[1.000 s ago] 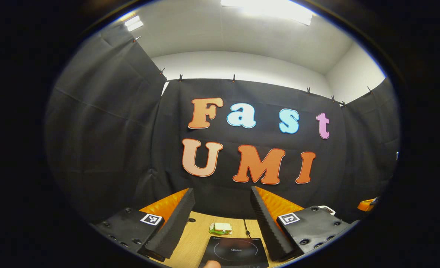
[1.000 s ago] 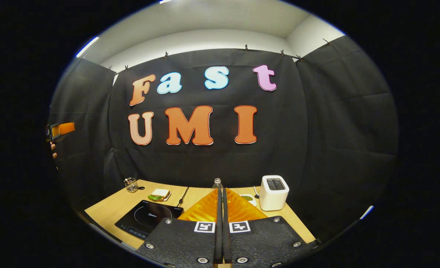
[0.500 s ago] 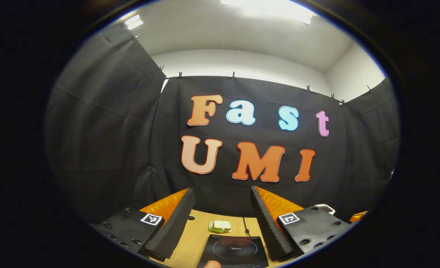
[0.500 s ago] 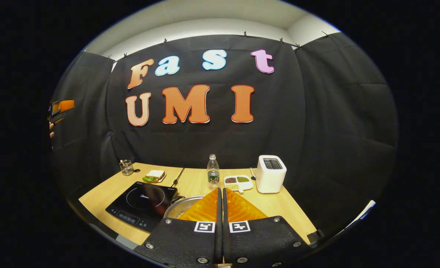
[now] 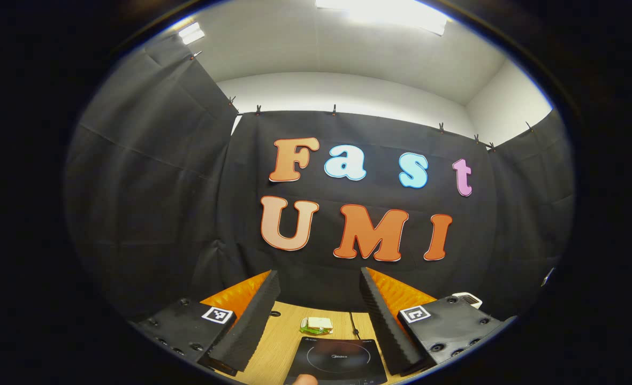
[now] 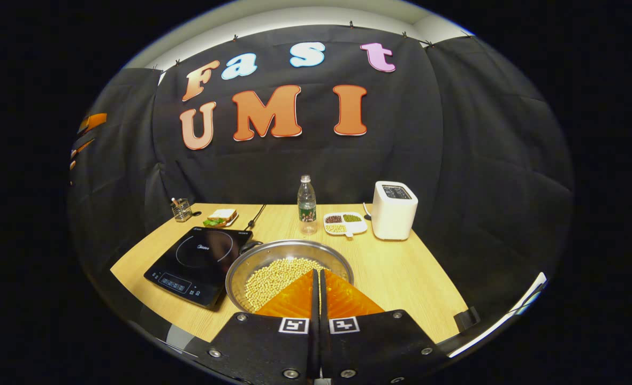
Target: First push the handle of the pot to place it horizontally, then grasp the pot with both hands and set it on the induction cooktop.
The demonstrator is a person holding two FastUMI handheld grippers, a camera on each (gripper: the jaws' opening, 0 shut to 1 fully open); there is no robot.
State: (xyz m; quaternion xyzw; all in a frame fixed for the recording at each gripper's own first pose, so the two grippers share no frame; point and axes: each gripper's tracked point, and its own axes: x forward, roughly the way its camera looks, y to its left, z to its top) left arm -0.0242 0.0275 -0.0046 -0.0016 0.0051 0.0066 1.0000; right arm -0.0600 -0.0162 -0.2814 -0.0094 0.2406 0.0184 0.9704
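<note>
In the right gripper view a steel pot (image 6: 289,267) holding pale beans stands on the wooden table, just right of the black induction cooktop (image 6: 200,259). One dark handle (image 6: 250,246) shows on its far left rim. My right gripper (image 6: 317,274) is shut with nothing held, tips over the pot's near rim. In the left gripper view my left gripper (image 5: 318,278) is open and empty, held high and aimed at the wall, with the cooktop (image 5: 340,361) low between its fingers. The left gripper (image 6: 88,133) appears far off at the left edge of the right gripper view.
Behind the pot stand a water bottle (image 6: 306,205), a white divided dish of beans (image 6: 344,223) and a white toaster (image 6: 394,209). A sandwich on a plate (image 6: 221,216) and a small glass holder (image 6: 181,209) lie behind the cooktop. The table (image 6: 401,278) ends near me.
The right gripper has tilted downward, bringing the pot and most of the table into its view. The left gripper has barely moved.
</note>
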